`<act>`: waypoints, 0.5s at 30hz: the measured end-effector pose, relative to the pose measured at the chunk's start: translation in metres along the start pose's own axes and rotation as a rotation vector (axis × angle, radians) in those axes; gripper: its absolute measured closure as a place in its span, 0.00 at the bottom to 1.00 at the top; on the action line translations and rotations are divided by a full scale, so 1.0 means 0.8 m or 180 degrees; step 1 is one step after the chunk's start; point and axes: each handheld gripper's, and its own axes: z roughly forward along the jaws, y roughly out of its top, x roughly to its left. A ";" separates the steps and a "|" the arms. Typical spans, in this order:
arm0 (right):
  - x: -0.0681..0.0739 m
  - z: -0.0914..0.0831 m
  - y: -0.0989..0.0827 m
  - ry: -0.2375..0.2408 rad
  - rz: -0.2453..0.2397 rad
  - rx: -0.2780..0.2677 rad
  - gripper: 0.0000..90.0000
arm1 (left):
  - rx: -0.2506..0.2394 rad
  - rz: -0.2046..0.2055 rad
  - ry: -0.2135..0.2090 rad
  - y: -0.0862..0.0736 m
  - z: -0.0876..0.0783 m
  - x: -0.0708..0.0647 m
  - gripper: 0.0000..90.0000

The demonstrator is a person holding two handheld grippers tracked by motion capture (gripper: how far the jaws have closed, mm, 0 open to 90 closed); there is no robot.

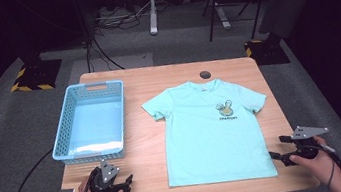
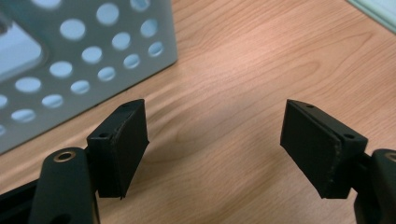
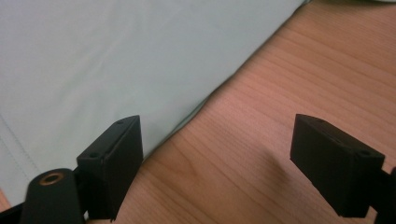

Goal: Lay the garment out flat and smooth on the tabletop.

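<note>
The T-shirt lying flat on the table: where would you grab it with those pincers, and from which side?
Probably at the two bottom hem corners of the T-shirt, coming from the near edge of the table. It lies flat, and the open left gripper and right gripper flank those corners.

A lab or recording studio: dark curtained walls, grey carpet [image 1: 6, 124], floor cables [image 1: 101, 50], equipment stands with hazard-striped bases [image 1: 34, 77], one lit wooden table [image 1: 143, 130].

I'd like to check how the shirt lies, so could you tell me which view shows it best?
The high view: the whole shirt lies spread flat on the table. The right gripper view gives a close-up of one edge; the left gripper view catches a corner sliver.
</note>
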 end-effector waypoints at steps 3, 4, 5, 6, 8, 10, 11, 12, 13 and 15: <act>-0.002 -0.001 -0.010 -0.0023 0.0035 0.0010 0.19 | 0.0017 -0.0082 0.0009 -0.008 0.001 0.005 0.25; -0.002 -0.001 -0.013 -0.0030 0.0045 0.0019 0.19 | 0.0003 -0.0121 -0.0003 -0.011 0.002 0.006 0.25; -0.002 -0.001 -0.016 -0.0040 0.0051 0.0031 0.19 | -0.0020 -0.0161 -0.0029 -0.013 0.002 0.007 0.24; -0.002 -0.001 -0.018 -0.0057 0.0040 0.0003 0.18 | -0.0048 -0.0195 -0.0046 -0.015 0.002 0.009 0.24; -0.001 -0.001 -0.023 -0.0099 0.0037 -0.0056 0.17 | -0.0082 -0.0245 -0.0035 -0.019 0.000 0.010 0.23; 0.000 -0.001 -0.025 -0.0145 0.0032 -0.0097 0.16 | -0.0088 -0.0306 -0.0044 -0.021 -0.002 0.012 0.22; 0.001 0.000 -0.027 -0.0166 0.0054 -0.0137 0.15 | -0.0107 -0.0350 -0.0055 -0.023 -0.003 0.013 0.22; 0.002 -0.001 -0.028 -0.0174 0.0054 -0.0141 0.15 | -0.0139 -0.0404 -0.0066 -0.025 -0.004 0.014 0.22; 0.003 -0.001 -0.029 -0.0191 0.0074 -0.0143 0.15 | -0.0177 -0.0454 -0.0064 -0.027 -0.005 0.014 0.22; 0.003 -0.001 -0.029 -0.0195 0.0078 -0.0143 0.15 | -0.0200 -0.0463 -0.0038 -0.028 -0.005 0.012 0.22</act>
